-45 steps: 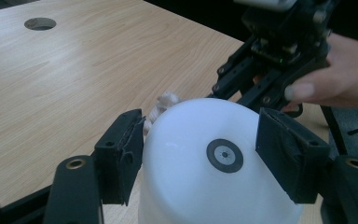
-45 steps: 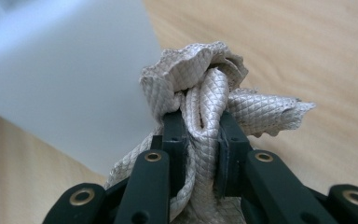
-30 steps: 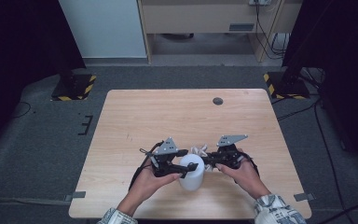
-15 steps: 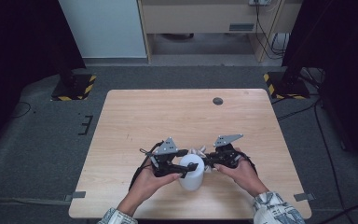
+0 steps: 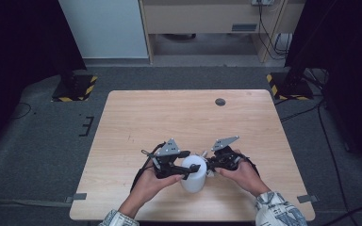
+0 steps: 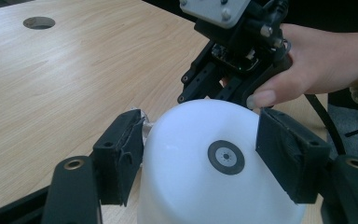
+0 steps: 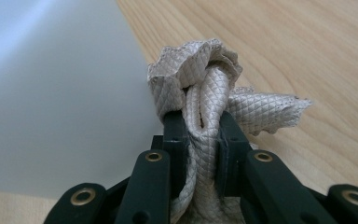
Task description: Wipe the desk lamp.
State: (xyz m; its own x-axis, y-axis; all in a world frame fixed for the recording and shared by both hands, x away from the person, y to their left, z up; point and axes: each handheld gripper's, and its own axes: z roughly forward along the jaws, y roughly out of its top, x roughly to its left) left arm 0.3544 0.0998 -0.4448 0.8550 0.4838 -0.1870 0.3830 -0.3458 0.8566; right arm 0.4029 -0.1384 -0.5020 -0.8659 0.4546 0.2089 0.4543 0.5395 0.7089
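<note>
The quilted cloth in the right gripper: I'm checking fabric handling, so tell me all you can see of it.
The cloth is pale beige with a fine diamond-quilted texture, soft-looking and bunched into folds. The right gripper pinches a gathered fold between its jaws; a ruffled crown rises above them and a flap sticks out sideways over the wooden table. It lies right beside the white container; contact is unclear.

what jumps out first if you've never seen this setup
The white cup, upside down near the table's front edge, with the left gripper's jaws clamped on its sides. Right beside it, the right gripper pinches a bunched beige quilted cloth close against the cup's wall. Farther back, a small round hole marks the tabletop.
</note>
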